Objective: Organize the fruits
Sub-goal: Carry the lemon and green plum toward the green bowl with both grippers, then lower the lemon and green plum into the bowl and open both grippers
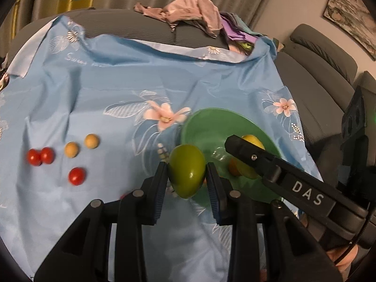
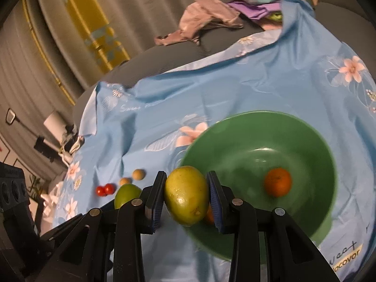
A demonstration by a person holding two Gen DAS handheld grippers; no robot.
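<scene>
My left gripper point(image 1: 186, 175) is shut on a green lime point(image 1: 186, 172) and holds it just left of the green bowl point(image 1: 206, 127). My right gripper point(image 2: 186, 195) is shut on a yellow lemon point(image 2: 186, 193) at the near left rim of the bowl point(image 2: 312, 145). An orange point(image 2: 278, 181) lies in the bowl. The right gripper also shows in the left wrist view point(image 1: 244, 150) over the bowl, with the lemon point(image 1: 252, 141) behind it. The lime also shows in the right wrist view point(image 2: 125, 193).
Three red cherry tomatoes point(image 1: 47, 155) and two tan balls point(image 1: 92, 141) lie on the blue floral cloth point(image 1: 94, 94) at the left. Crumpled clothes point(image 1: 195, 11) are piled on the grey sofa behind. A sofa arm point(image 1: 329, 54) is at the right.
</scene>
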